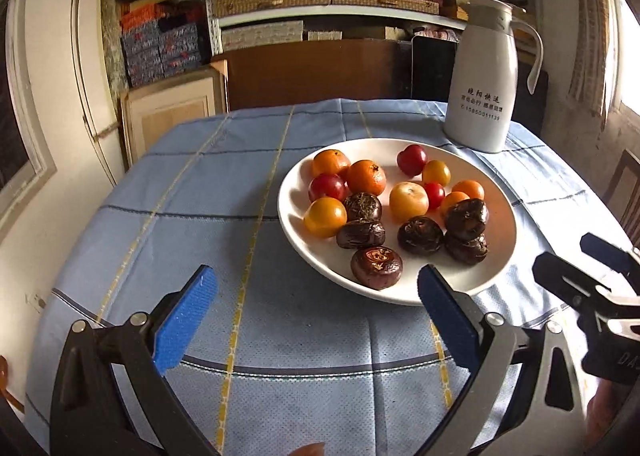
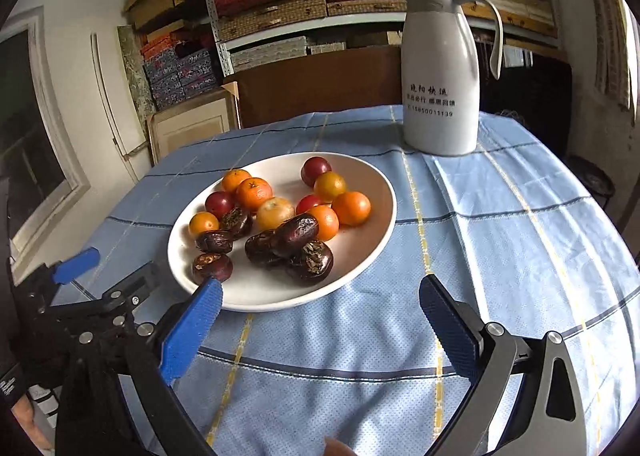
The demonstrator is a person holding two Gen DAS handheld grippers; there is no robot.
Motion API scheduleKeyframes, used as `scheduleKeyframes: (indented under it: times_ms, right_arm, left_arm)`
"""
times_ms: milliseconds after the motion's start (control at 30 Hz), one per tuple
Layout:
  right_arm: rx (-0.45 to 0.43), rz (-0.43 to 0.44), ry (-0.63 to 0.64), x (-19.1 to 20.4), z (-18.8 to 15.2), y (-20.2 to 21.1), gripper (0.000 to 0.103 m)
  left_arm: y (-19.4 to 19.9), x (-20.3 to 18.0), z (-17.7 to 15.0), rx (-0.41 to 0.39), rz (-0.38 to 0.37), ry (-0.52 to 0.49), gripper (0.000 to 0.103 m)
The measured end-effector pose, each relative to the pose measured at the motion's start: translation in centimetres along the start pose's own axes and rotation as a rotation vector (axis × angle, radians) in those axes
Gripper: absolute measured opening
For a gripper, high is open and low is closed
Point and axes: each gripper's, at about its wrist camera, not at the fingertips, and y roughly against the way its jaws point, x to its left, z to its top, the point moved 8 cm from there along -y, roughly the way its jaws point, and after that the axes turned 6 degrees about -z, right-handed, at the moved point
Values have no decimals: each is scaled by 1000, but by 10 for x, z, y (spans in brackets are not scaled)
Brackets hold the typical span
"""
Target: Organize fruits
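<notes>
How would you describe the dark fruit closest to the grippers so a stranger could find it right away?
Start at the white plate on the blue checked tablecloth, in front of the white jug. Along the plate's near rim lies the dark brown fruit, alone at the front. Unlike the other dark ones, it shows an orange-brown patch on top.
</notes>
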Motion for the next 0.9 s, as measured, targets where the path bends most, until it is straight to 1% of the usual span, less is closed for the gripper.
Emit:
scheduleKeyframes:
  times_ms: [67, 167, 300, 433, 667, 900]
  right_arm:
    - [0, -7, 8, 1, -2, 0, 100]
    - [-3, -1, -7, -1, -2, 2, 99]
    - [2, 7, -20, -3, -1, 2, 99]
    - [-3, 6, -11, -2, -1, 4, 99]
    - [-19, 6, -36, -7, 2, 8, 99]
    - [-8, 7, -36, -7, 1, 6, 99]
  left_arm:
    - [2, -7, -2, 1, -5, -24, 98]
    - [2, -10, -4, 15, 3, -32, 98]
    - [2, -17, -6, 19, -30, -39, 98]
    - [2, -22, -7, 14, -29, -59, 98]
    - [-1, -16, -7, 25, -35, -18, 98]
    - [-3, -7, -6, 28, -40, 16, 99]
